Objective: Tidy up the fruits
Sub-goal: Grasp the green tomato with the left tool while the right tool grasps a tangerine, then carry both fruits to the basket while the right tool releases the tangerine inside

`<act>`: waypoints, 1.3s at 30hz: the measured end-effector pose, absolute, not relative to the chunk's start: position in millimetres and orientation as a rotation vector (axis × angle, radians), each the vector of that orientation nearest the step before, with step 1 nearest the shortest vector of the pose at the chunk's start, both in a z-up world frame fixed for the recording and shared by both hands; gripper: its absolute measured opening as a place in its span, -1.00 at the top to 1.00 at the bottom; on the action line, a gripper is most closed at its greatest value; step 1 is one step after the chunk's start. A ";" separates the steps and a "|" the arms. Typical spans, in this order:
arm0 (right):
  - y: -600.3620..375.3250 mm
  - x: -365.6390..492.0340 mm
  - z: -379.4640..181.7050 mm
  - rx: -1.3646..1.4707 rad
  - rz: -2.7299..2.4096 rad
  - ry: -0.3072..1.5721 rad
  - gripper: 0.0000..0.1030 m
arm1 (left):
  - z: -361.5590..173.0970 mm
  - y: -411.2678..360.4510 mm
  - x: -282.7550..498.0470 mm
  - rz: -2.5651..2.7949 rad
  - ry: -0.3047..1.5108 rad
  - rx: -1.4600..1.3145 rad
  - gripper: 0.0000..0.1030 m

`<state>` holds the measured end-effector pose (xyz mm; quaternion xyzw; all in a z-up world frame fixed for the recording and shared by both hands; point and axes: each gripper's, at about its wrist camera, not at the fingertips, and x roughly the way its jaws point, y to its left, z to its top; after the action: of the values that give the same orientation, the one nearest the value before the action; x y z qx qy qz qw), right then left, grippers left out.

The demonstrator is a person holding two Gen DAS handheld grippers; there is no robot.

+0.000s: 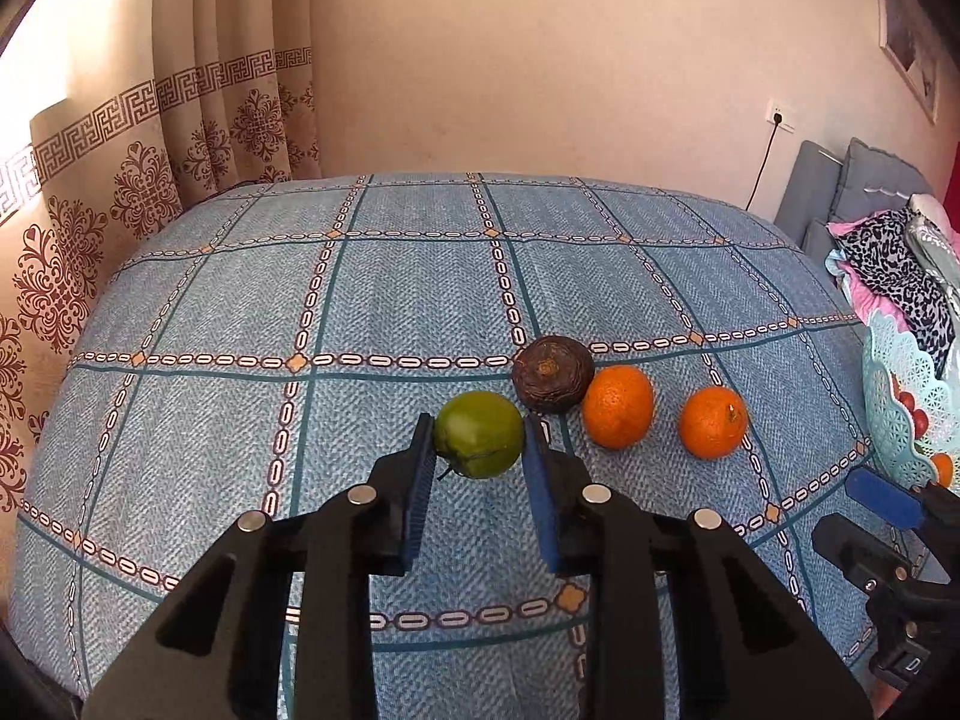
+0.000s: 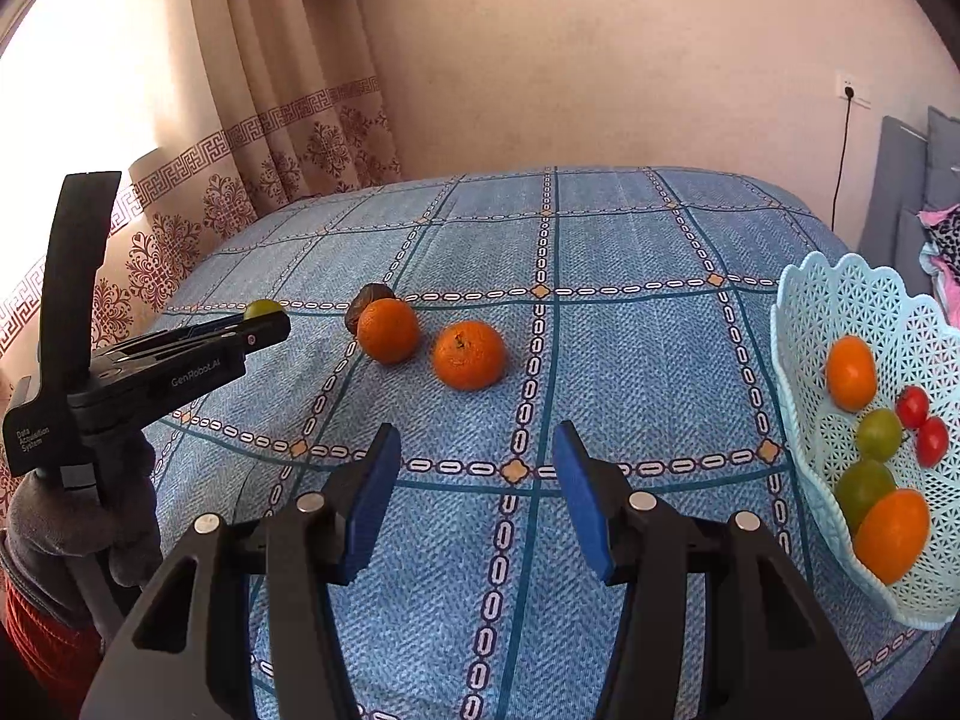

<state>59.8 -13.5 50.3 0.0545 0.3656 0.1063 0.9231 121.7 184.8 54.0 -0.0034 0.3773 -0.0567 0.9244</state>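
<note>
The left claw (image 1: 478, 441) has its two fingers on either side of the green fruit (image 1: 478, 442), which sits on the blue cloth (image 1: 240, 300). The pads look like they touch the fruit or are just about to; I cannot tell if it is squeezed tight yet. The right claw (image 2: 477, 483) is wide apart, holds nothing, and hangs over the cloth near the basket (image 2: 798, 312).

A dark fruit (image 1: 552, 381) sits just behind the green one, close to the left claw's right finger. Two oranges (image 1: 618, 407) lie further right.

I think the step now is to grab the green fruit. To do it well, squeeze softly at the round middle so it does not pop out. Lift straight up, so the finger does not bump the dark fruit. Then carry it over to the basket, where other fruits already lie.
</note>
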 end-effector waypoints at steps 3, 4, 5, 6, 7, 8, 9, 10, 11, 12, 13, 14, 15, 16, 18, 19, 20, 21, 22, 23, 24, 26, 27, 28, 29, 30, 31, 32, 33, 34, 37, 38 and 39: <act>-1.3 71.7 51.3 0.087 0.248 0.755 -0.03 | 57.9 192.5 121.6 -0.096 0.767 -0.018 0.42; 3.6 76.0 51.5 0.079 0.260 0.755 -0.03 | 58.4 195.1 122.0 -0.093 0.768 -0.024 0.42; 8.0 80.2 51.5 0.070 0.264 0.755 -0.03 | 58.6 196.9 122.5 -0.091 0.770 -0.029 0.42; 12.8 84.9 51.7 0.061 0.276 0.754 -0.03 | 58.2 199.1 122.9 -0.088 0.772 -0.032 0.42; 17.8 89.3 51.1 0.053 0.292 0.756 -0.03 | 57.4 200.3 123.2 -0.085 0.773 -0.034 0.42; 22.6 94.1 50.4 0.041 0.298 0.757 -0.03 | 57.1 201.9 124.1 -0.083 0.775 -0.038 0.42; 26.4 98.6 49.9 0.031 0.302 0.758 -0.03 | 56.6 203.4 124.7 -0.081 0.778 -0.042 0.42; 30.8 103.5 49.3 0.024 0.315 0.758 -0.03 | 56.4 205.1 125.3 -0.079 0.779 -0.046 0.42; 35.4 108.7 48.7 0.010 0.322 0.757 -0.03 | 56.0 206.7 126.3 -0.076 0.780 -0.049 0.42; 39.2 114.2 48.0 -0.003 0.323 0.757 -0.03 | 55.9 208.8 125.2 -0.074 0.780 -0.053 0.42; 42.8 119.9 47.1 -0.011 0.329 0.759 -0.03 | 55.7 210.1 125.4 -0.071 0.781 -0.057 0.42; 46.5 126.2 45.7 -0.018 0.335 0.763 -0.03 | 55.6 211.2 125.4 -0.069 0.781 -0.061 0.42; 49.8 132.6 44.4 -0.028 0.334 0.768 -0.03 | 55.4 212.2 125.6 -0.067 0.782 -0.064 0.42; 52.9 138.3 42.9 -0.036 0.335 0.771 -0.03 | 55.4 213.5 126.0 -0.066 0.783 -0.067 0.42; 59.8 149.4 39.8 -0.055 0.339 0.781 -0.03 | 55.1 215.1 126.7 -0.065 0.784 -0.071 0.42; 62.9 154.2 38.7 -0.060 0.338 0.786 -0.03 | 55.0 215.7 127.0 -0.065 0.785 -0.073 0.42; 65.5 158.5 37.6 -0.065 0.342 0.789 -0.03 | 54.8 216.4 127.2 -0.065 0.785 -0.074 0.42; 68.4 162.8 35.7 -0.073 0.344 0.791 -0.03 | 54.5 216.7 127.3 -0.064 0.786 -0.075 0.42; 71.2 166.5 33.8 -0.083 0.340 0.794 -0.03 | 54.0 216.9 127.1 -0.063 0.787 -0.076 0.42; 73.3 169.6 31.7 -0.089 0.339 0.797 -0.03 | 53.7 217.6 127.3 -0.063 0.789 -0.078 0.42; 75.1 172.6 29.3 -0.094 0.341 0.801 -0.03 | 53.4 218.0 127.3 -0.062 0.790 -0.080 0.42; 78.0 176.0 24.9 -0.117 0.331 0.799 -0.03 | 53.2 218.3 127.0 -0.061 0.790 -0.082 0.42; 79.7 177.0 24.6 -0.128 0.331 0.797 -0.03 | 53.2 218.6 127.1 -0.060 0.791 -0.084 0.42; 80.9 177.8 24.9 -0.130 0.338 0.797 -0.03 | 53.2 218.9 127.2 -0.060 0.792 -0.086 0.42; 81.9 178.4 24.9 -0.133 0.339 0.798 -0.03 | 52.9 219.1 127.3 -0.059 0.793 -0.089 0.42; 82.7 179.1 24.4 -0.136 0.340 0.800 -0.03 | 52.6 219.3 127.4 -0.059 0.794 -0.090 0.42; 82.6 179.1 23.2 -0.139 0.342 0.804 0.06 | 52.4 219.2 127.5 -0.060 0.795 -0.090 0.42; 82.9 178.9 22.4 -0.142 0.342 0.807 0.10 | 52.2 218.9 127.6 -0.061 0.796 -0.090 0.42; 83.4 178.3 22.5 -0.143 0.342 0.806 0.16 | 52.1 218.7 127.8 -0.061 0.797 -0.089 0.42; 83.3 177.1 23.0 -0.145 0.340 0.803 0.22 | 52.3 218.4 127.8 -0.062 0.797 -0.090 0.42; 79.2 172.0 23.3 -0.142 0.337 0.797 0.25 | 53.5 217.5 127.7 -0.064 0.795 -0.090 0.42; 77.7 170.5 23.6 -0.135 0.336 0.796 0.25 | 53.7 217.3 127.5 -0.062 0.801 -0.092 0.42; 77.0 169.3 24.2 -0.129 0.332 0.794 0.25 | 54.0 217.1 127.3 -0.063 0.800 -0.092 0.42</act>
<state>169.3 77.0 24.2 -0.0624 0.3847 0.1610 0.9067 127.3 217.1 54.0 -0.0449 0.3892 -0.0307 0.9195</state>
